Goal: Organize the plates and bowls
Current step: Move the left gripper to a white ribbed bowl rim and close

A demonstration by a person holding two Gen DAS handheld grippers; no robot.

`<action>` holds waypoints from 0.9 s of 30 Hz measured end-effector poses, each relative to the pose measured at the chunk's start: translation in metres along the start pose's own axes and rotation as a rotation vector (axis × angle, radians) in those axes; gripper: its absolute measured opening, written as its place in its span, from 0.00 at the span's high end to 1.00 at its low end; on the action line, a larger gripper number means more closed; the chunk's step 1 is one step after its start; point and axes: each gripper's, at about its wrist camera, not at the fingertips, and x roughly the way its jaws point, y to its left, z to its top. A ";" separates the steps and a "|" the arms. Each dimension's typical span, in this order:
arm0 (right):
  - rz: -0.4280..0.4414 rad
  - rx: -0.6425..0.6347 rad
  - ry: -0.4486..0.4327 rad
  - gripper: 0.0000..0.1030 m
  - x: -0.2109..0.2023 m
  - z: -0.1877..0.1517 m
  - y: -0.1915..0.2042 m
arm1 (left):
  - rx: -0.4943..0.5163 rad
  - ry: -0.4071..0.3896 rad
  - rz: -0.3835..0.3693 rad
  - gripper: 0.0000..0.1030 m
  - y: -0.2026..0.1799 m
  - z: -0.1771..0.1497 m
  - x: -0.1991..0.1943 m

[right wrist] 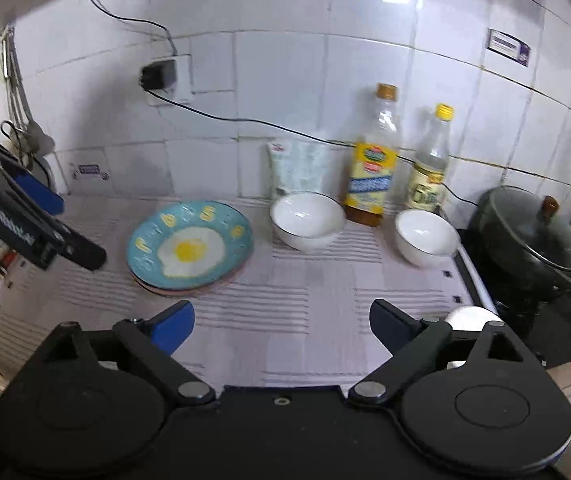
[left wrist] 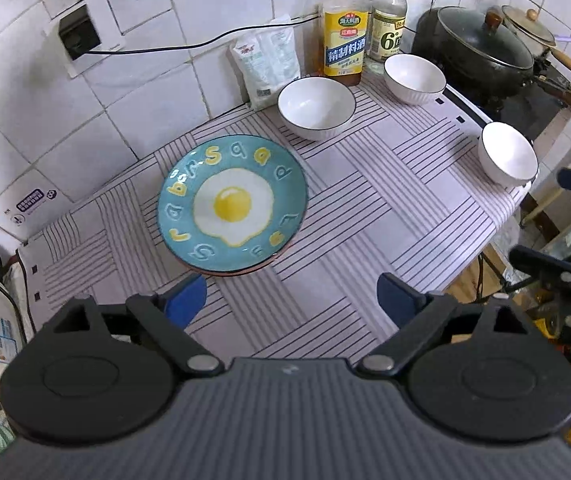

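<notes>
Both tongs, left tongs (left wrist: 291, 300) and right tongs (right wrist: 281, 326), spread wide and empty above the striped tabletop (left wrist: 345, 208), egg-print plate (left wrist: 232, 203) stacked on another, three white bowls (left wrist: 316, 106) standing apart behind.

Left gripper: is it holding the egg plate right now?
No, the left gripper stands open above the striped cloth, and the egg plate lies ahead of its fingertips, untouched.

Two bottles (left wrist: 344, 24) far against tiled wall, pouch (left wrist: 266, 65) left of them, lidded pot (left wrist: 475, 50) far right, striped cloth (left wrist: 349, 216), wall socket (left wrist: 79, 32) far left.
</notes>
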 end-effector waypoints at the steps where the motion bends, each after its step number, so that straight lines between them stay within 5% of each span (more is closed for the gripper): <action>1: 0.002 -0.002 0.003 0.06 -0.002 -0.003 -0.010 | -0.007 0.000 0.001 0.10 -0.005 0.001 0.001; 15: -0.049 0.024 -0.064 0.06 -0.020 -0.028 -0.122 | -0.056 0.032 0.034 0.10 -0.091 0.026 0.023; 20: -0.026 -0.050 -0.029 0.06 -0.006 -0.045 -0.149 | -0.063 0.031 0.023 0.10 -0.122 0.039 0.036; 27: -0.052 0.046 -0.016 0.06 0.035 -0.085 -0.203 | -0.084 0.000 -0.024 0.10 -0.166 0.054 0.069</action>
